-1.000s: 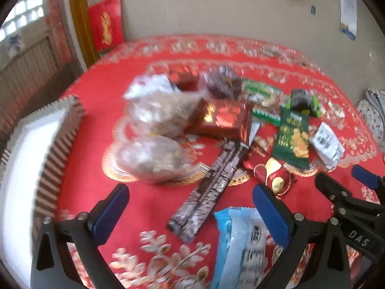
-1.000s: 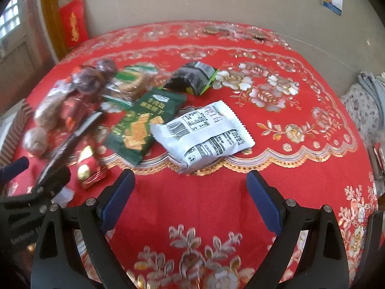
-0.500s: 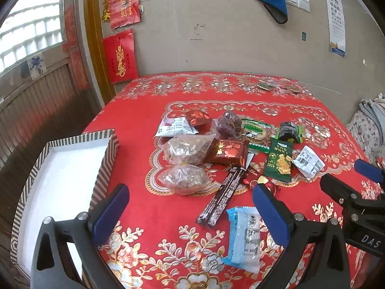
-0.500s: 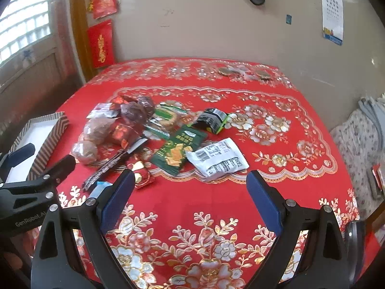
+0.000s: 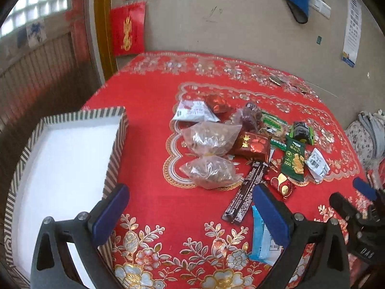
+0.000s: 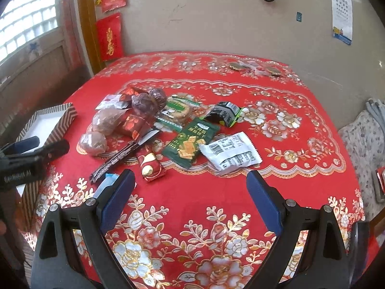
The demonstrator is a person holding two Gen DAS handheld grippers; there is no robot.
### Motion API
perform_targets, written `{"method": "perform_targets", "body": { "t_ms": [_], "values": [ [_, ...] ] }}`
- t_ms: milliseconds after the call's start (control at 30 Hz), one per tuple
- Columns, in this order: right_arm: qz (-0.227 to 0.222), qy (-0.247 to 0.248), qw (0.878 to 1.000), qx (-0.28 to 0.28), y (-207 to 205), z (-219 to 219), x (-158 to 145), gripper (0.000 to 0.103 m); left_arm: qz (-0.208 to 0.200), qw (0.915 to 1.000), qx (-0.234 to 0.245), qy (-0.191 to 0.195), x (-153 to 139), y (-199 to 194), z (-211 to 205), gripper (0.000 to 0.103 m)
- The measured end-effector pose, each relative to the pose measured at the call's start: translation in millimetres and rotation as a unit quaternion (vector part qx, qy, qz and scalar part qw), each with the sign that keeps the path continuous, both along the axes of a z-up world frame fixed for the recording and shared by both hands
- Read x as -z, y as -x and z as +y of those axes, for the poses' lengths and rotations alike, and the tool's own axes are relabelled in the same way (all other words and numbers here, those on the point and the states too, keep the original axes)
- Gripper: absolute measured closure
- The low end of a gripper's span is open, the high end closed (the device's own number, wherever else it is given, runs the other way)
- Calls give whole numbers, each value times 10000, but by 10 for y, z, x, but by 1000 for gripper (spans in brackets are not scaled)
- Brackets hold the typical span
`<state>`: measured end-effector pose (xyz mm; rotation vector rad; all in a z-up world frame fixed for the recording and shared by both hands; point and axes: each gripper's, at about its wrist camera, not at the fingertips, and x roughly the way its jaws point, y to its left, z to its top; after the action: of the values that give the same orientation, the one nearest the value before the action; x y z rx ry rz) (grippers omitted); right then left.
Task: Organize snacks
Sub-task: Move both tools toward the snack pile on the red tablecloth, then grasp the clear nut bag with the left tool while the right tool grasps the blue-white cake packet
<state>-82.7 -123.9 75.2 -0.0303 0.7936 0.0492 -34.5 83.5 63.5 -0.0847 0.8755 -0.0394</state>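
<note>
Both the left claw [image 5: 190, 213] and right claw [image 6: 191, 198] are held wide open, empty. The snack packets [image 6: 187, 142] are judged light, crinkly and slippery. A grip across a sealed edge is advised.

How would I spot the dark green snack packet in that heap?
On the red floral tablecloth, look at the right side of the snack heap. The dark green packet lies flat beside the white barcoded packet; only it shows golden crackers on its front.

- Box [image 5: 72, 154]: left of frame, on table edge.
- Snack pile [image 5: 243, 142]: centre-right, on tablecloth [image 5: 154, 125].
- Two bags of nuts [image 5: 209, 149]: pile's left side.
- Long bar [image 5: 245, 190]: below pile.
- Wafer packet [image 5: 262, 243]: lower right, nearest.
</note>
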Motion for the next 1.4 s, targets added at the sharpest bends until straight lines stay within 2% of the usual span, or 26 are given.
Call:
{"method": "perform_targets", "body": {
  "t_ms": [67,433,567,767,1100,1233,1400],
  "values": [
    [30,-19,10000,-15,-6,10,24,9,72,9999,-13,109,11,-40,23,0],
    [148,-34,9998,-126,-8,47,128,9,354,9992,163,47,242,-208,-137,0],
    [217,-39,9997,-140,-46,42,167,9,399,9990,87,158,243,-310,-107,0],
    [272,-83,9994,-185,-100,53,191,9,446,9990,28,41,214,-556,-126,0],
    [510,-260,9956,-745,-69,300,277,9,708,9975,-13,-3,347,-866,-153,0],
    [669,-397,9919,-1005,-53,459,326,9,764,9971,-64,-2,363,-920,-140,0],
    [768,-319,9903,-1116,-54,598,365,9,745,9972,-74,34,356,-923,-121,0]
  ]
}}
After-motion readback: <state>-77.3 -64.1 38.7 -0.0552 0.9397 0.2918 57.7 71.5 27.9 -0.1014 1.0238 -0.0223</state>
